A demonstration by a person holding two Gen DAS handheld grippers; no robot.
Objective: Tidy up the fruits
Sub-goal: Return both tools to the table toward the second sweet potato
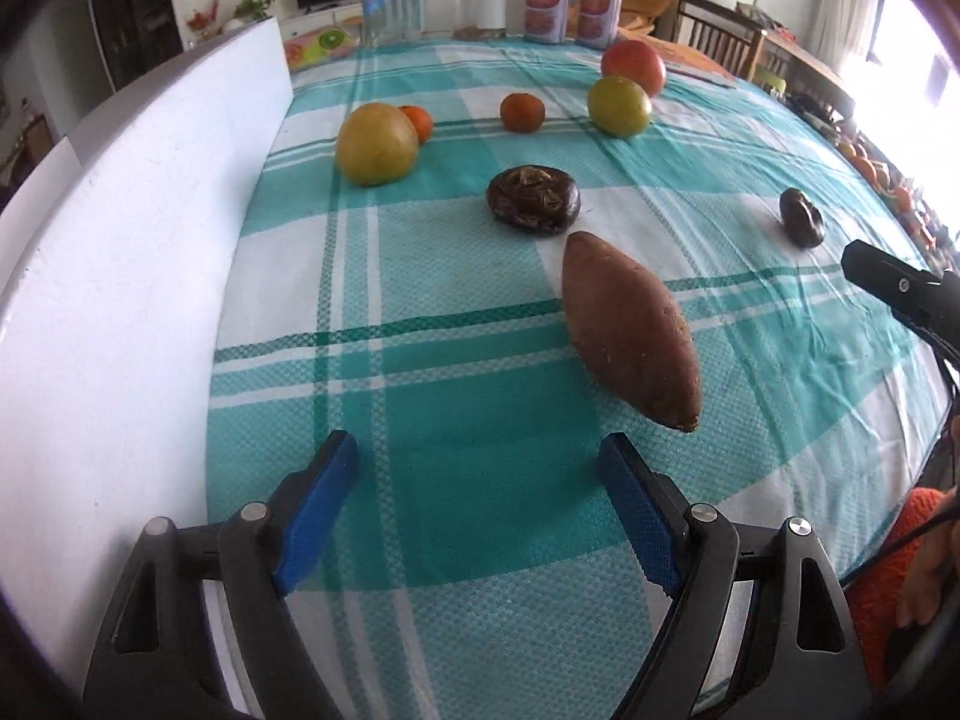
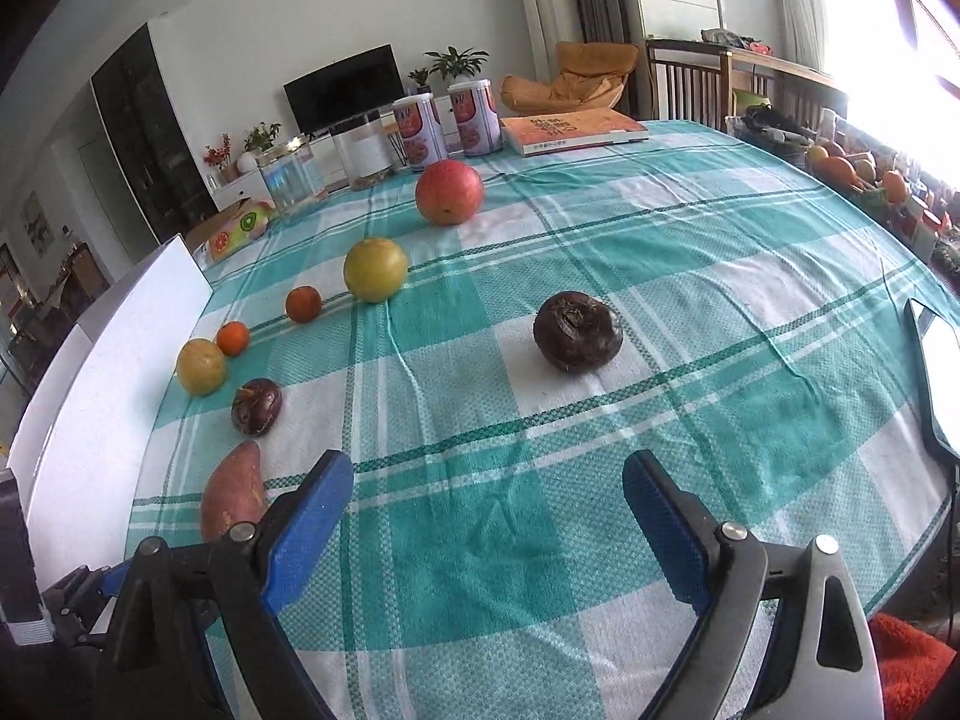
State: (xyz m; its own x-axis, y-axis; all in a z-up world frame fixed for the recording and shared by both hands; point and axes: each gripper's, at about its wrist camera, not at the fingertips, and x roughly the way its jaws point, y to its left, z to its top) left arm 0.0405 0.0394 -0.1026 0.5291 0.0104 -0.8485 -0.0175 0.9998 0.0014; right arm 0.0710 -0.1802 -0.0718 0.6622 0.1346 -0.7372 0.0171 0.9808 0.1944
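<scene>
On the teal checked tablecloth (image 1: 456,432) lie a sweet potato (image 1: 630,330), two dark brown water chestnuts (image 1: 533,200) (image 1: 801,218), a yellow pear (image 1: 376,145), two small oranges (image 1: 522,112) (image 1: 418,121), a green-yellow apple (image 1: 619,106) and a red apple (image 1: 633,65). My left gripper (image 1: 477,456) is open and empty, just short of the sweet potato. My right gripper (image 2: 486,480) is open and empty, in front of the nearer water chestnut (image 2: 577,331). The right wrist view also shows the sweet potato (image 2: 234,495) and the red apple (image 2: 449,191).
A white board (image 1: 120,276) stands along the table's left edge. Two cans (image 2: 447,123), clear jars (image 1: 391,6) and an orange book (image 2: 573,129) sit at the far end. A phone-like device (image 2: 939,378) lies at the right edge. Chairs stand beyond the table.
</scene>
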